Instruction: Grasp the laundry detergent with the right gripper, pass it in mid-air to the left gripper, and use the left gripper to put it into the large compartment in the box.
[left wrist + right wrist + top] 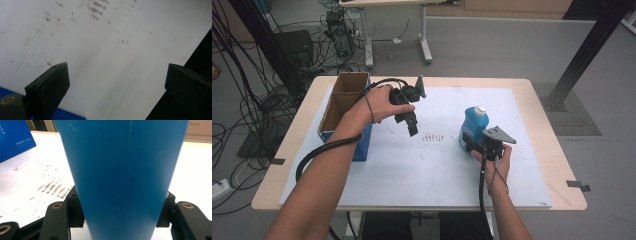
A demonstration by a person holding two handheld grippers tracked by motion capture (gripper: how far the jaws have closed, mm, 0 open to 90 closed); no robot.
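Note:
A blue bottle with a white cap stands upright on the white mat, right of centre. My right gripper comes at it from the near side and is shut on its lower body. In the right gripper view the bottle sits between the two black jaws, whose pads press on both its sides. My left gripper hangs above the mat left of centre, pointing down and toward the near side. Its jaws stand wide apart around my left gripper with nothing between them, and bare mat lies below.
An open cardboard box with blue outer sides stands at the table's left edge, close to my left forearm. The same blue box appears far left in the right gripper view. Brown scuff marks dot the mat's middle. Cables and desk legs lie beyond the table.

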